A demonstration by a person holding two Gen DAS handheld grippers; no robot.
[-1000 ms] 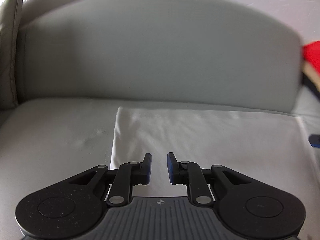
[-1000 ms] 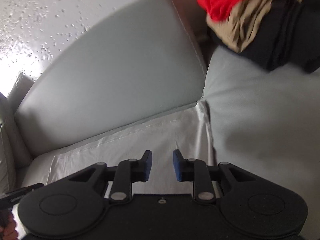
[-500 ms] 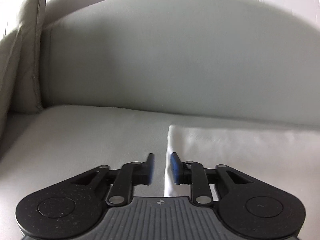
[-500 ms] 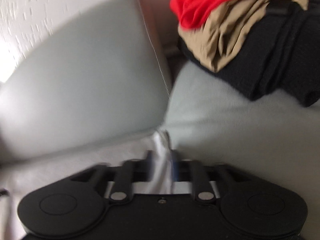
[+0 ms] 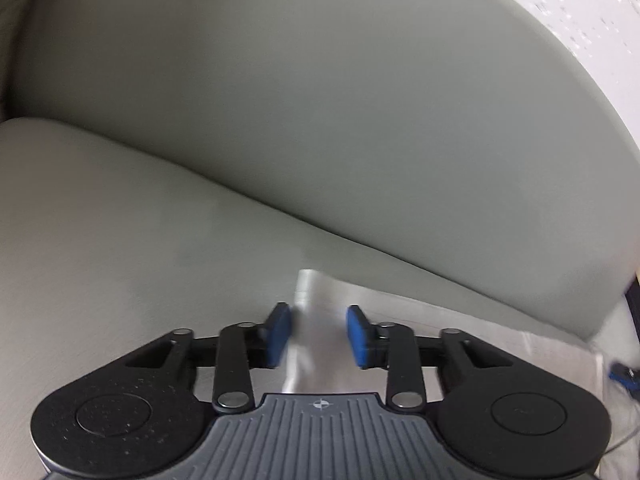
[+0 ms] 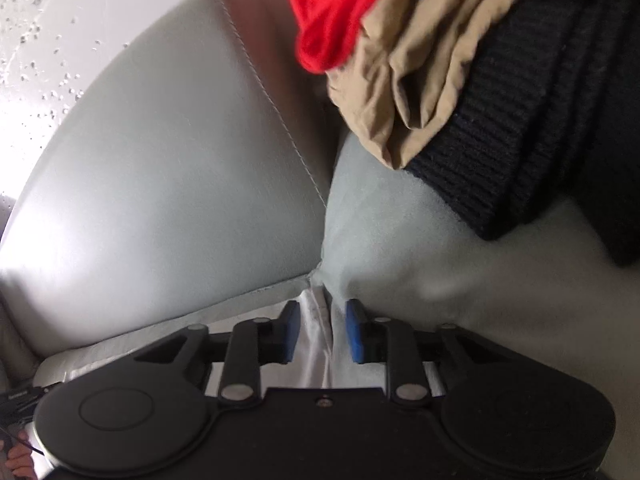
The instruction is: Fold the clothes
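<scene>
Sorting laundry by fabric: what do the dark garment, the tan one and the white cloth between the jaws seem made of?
Dark garment: ribbed knit, probably wool or acrylic. Tan garment: thin crinkled woven cloth, matte. White cloth: smooth light woven fabric with a stitched hem, perhaps cotton.

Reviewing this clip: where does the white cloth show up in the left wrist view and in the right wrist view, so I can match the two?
Left wrist: the white cloth sits low centre, its corner between the open left gripper fingers, stretching right.
Right wrist: the cloth edge runs low centre between the open right gripper fingers.
Shared landmark: the grey sofa back cushion behind the cloth.
</scene>
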